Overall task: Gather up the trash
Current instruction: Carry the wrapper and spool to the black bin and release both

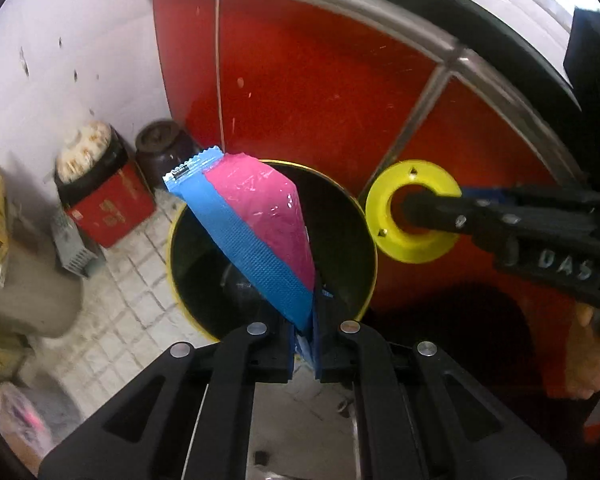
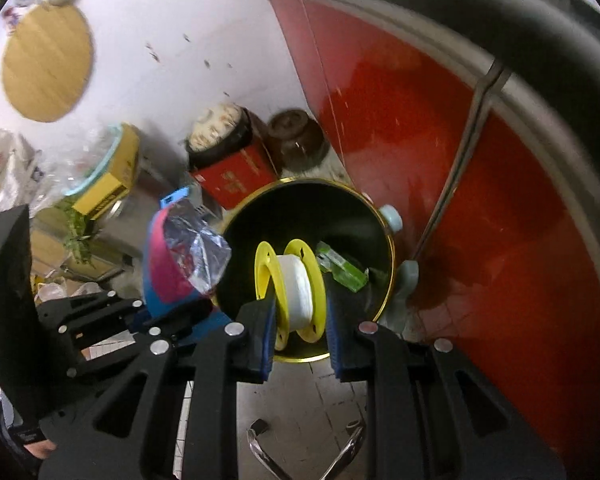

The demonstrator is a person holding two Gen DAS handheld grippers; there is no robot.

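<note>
Risk: both loads hang over the bin (image 2: pixel 384 216) mouth, close together. Let go off-centre and the spool (image 2: pixel 296 280) could clip the rim, or the light wrapper (image 1: pixel 256 224) drift out to the floor. Left gripper (image 1: pixel 305 344) is clamped on the wrapper: blue/pink, crinkly, torn open w/ foil lining. Right gripper (image 2: pixel 300 328) pinches the yellow spool by its flanges, white tape wound on it.

Both wrist cams look steeply down along their claws, close above the bin (image 1: pixel 196 292); both share bin (image 2: pixel 236 248), red cabinet (image 1: pixel 300 92), tiled floor (image 1: pixel 128 280); each sees the other claw.
</note>
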